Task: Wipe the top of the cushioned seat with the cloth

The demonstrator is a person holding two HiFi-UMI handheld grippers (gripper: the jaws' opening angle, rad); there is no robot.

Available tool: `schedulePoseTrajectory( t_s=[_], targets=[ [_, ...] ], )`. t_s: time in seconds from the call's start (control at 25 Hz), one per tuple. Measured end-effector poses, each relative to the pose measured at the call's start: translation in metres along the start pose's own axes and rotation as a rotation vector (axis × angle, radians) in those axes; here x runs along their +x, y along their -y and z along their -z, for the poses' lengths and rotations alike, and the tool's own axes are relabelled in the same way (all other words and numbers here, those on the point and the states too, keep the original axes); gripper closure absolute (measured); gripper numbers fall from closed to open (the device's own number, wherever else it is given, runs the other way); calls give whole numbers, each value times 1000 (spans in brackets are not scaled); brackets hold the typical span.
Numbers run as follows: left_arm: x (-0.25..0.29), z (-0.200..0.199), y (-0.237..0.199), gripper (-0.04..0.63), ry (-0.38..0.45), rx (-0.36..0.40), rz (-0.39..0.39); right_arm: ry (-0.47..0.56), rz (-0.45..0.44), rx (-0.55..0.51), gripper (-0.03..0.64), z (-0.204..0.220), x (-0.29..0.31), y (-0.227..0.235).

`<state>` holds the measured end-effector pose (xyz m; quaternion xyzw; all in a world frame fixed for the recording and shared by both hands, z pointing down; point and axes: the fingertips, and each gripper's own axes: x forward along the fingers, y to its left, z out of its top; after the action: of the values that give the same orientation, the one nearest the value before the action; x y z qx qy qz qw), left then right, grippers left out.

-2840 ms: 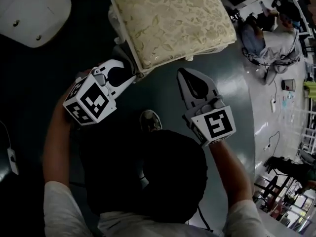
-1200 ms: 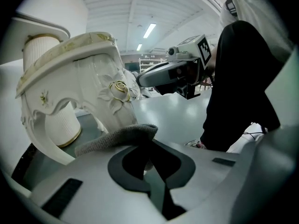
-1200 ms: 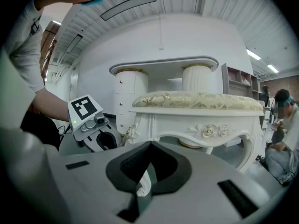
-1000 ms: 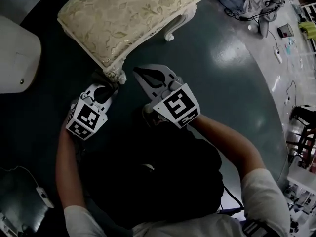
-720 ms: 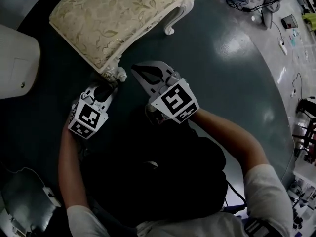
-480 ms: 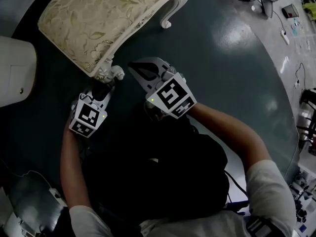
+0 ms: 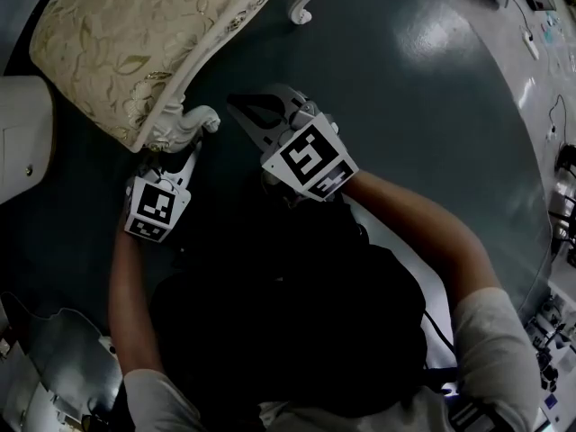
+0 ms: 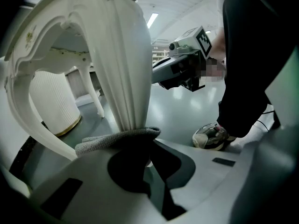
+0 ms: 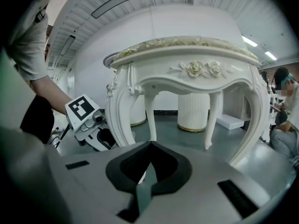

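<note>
Left hand-held gripper (image 7: 184, 156) is clenched on the grey cloth (image 8: 117, 139), pinching a bunched edge. It's low down, right against a carved leg (image 8: 119, 69) of the cushioned seat (image 7: 126, 43), well below its top. Right hand-held gripper (image 9: 149, 146) is clamped shut on nothing, near that leg. The cloth looks soft, light and floppy, so I'd grab a fat fold.

Dim head view, floor (image 7: 430, 41) glare, fisheye edges

left gripper (image 7: 180, 157) and right gripper (image 7: 238, 104) sunk lower, cushioned seat (image 7: 117, 43) shifted toward head view's upper left
</note>
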<state>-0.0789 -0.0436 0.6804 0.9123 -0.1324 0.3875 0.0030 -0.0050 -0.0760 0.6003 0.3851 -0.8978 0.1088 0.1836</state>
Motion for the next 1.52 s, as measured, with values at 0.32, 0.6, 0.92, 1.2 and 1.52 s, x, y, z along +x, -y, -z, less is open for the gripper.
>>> schedulePoseTrajectory(
  t_s=[0.32, 0.6, 0.92, 1.2, 1.52],
  targets=[
    [27, 19, -7, 574, -21, -29, -4, -28, -14, -8, 607, 40, 13, 5],
    [41, 36, -21, 574, -57, -66, -36, -65, -15, 20, 607, 72, 21, 4],
    [61, 50, 5, 574, -76, -81, 44, -87, -16, 84, 607, 94, 21, -5],
    [68, 37, 40, 574, -66, -54, 125, -128, -126, 68, 607, 117, 22, -32],
    [53, 20, 75, 574, -16, 45, 184, -86, -390, 179, 491, 113, 22, -75]
  ],
)
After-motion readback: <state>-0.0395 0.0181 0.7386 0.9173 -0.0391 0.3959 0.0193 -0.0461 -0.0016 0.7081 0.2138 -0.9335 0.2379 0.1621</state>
